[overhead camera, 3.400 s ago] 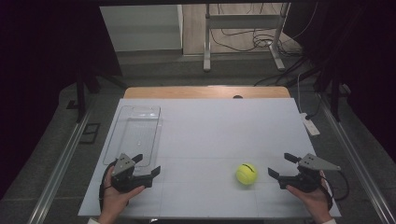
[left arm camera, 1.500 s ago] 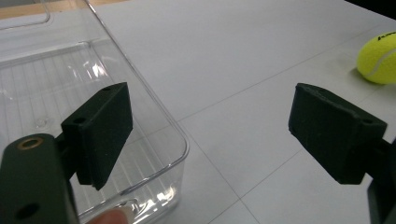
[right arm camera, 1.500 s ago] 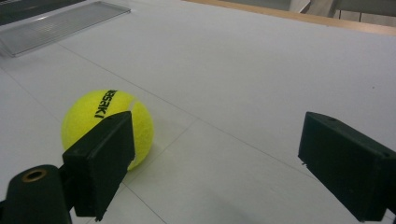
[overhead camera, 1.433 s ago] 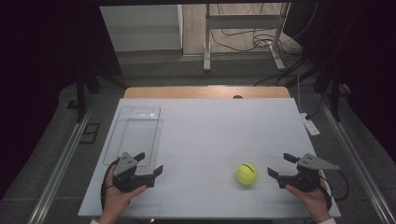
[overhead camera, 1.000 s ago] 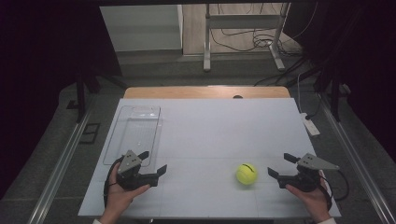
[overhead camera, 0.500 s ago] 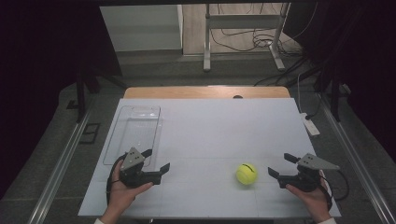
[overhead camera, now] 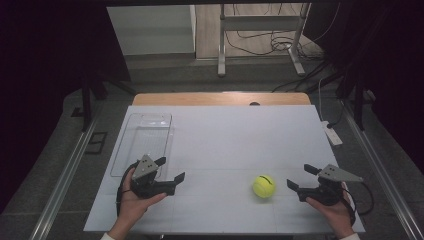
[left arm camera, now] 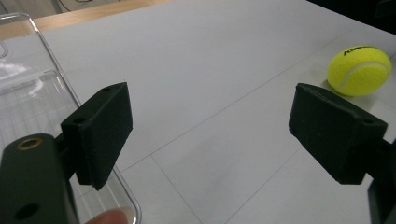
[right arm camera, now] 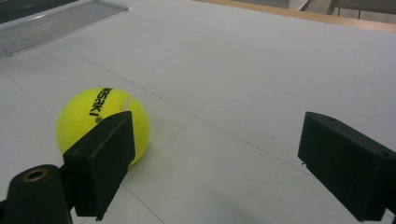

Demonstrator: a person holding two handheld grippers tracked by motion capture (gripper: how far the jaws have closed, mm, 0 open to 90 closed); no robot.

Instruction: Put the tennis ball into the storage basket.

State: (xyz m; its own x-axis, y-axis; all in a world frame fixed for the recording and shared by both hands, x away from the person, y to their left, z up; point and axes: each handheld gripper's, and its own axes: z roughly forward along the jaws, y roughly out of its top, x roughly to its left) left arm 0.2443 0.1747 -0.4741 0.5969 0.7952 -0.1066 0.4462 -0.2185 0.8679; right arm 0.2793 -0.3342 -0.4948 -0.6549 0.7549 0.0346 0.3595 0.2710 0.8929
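A yellow tennis ball (overhead camera: 263, 186) rests on the white table near the front, right of centre. My right gripper (overhead camera: 298, 176) hovers just right of it, open, with nothing between its jaws. In the right gripper view the ball (right arm camera: 88, 116) sits partly behind the left jaw, outside the gap of the gripper (right arm camera: 224, 163). My left gripper (overhead camera: 170, 169) is held open at the front left, beside the near end of a clear plastic tray (overhead camera: 145, 140). In the left gripper view the gripper (left arm camera: 217, 135) is empty, and the ball (left arm camera: 358, 70) lies farther off at the upper right.
The clear tray (left arm camera: 28, 102) lies along the table's left side and holds nothing. A white power strip (overhead camera: 331, 134) sits at the table's right edge. A metal stand (overhead camera: 260, 37) and cables are on the floor beyond the table's wooden far edge (overhead camera: 220, 98).
The left hand has shifted its gripper slightly right and away from the front edge, closer to the tray's near end. The right gripper and the ball have stayed in place.
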